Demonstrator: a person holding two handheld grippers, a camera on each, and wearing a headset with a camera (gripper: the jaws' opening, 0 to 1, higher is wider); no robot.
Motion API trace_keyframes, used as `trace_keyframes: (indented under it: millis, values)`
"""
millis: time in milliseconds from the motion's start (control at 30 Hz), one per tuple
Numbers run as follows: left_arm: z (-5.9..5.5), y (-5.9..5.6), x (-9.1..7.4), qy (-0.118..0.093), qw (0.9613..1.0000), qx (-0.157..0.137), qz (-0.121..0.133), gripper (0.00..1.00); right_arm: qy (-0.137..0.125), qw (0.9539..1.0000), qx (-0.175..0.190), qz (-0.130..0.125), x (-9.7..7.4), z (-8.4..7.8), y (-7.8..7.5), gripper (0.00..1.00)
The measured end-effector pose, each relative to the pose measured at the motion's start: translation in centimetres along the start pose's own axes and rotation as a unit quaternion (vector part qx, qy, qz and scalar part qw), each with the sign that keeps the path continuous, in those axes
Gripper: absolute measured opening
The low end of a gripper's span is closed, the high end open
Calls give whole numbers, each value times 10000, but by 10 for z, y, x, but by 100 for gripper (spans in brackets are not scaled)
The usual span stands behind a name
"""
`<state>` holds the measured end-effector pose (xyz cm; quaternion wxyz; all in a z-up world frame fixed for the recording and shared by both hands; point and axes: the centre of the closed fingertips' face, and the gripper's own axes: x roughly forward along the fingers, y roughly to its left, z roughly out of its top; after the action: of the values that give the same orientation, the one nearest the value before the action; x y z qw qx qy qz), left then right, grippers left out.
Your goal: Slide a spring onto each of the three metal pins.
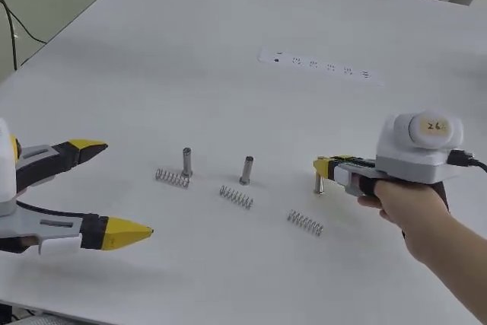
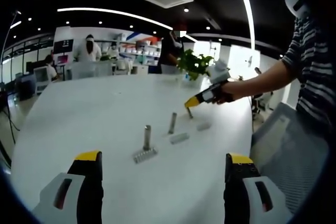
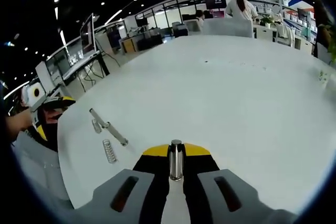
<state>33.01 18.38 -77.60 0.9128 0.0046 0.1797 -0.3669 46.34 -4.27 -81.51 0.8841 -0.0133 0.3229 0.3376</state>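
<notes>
Right at your near edge, the left tool (image 1: 129,187) hovers over the white tabletop (image 1: 228,287), its yellow-tipped jaws spread wide with nothing between them. Just beyond, three springs lie flat in a slanting row, none of them on a pin: the right spring (image 1: 305,223) sits nearest you, the middle spring (image 1: 237,197) a touch farther, the left spring (image 1: 173,178) farther again. And look at that left spring: it lies just beside the foot of the left pin (image 1: 187,162), which stands upright; whether the two touch I cannot tell. The middle pin (image 1: 247,170) stands upright too, just behind the middle spring and apart from it. Over to the right, your hand (image 1: 399,203) grips the right tool (image 1: 323,167), and its jaws are pressed together on the third pin (image 1: 319,185), pinching it near the top. In the right gripper view the pin's rounded head pokes up between the yellow tips. The shaft hangs down toward the tabletop, and whether its foot rests there I cannot tell. The right spring lies near that pin, on your side of it, well clear of the jaws. Farther back, a white power strip (image 1: 316,65) lies flat on the tabletop, well apart from everything.
</notes>
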Motion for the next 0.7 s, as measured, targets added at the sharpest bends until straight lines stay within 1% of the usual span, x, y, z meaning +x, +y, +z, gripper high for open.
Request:
trace_keyframes:
  millis: [200, 300, 567, 700]
  values:
    - [2, 1, 0, -9, 10000, 2, -1, 94, 7, 9998, -175, 25, -2, 0, 4, 5]
    - [2, 1, -1, -9, 10000, 10, 5, 94, -23, 9997, -243, 28, -2, 2, 3, 5]
    - [2, 2, -1, -10, 10000, -15, -6, 93, -46, 9996, -273, 37, -4, 1, 8, 5]
    - [3, 2, -2, -14, 10000, -21, -2, 93, -36, 9993, -371, 31, -5, 0, 9, 5]
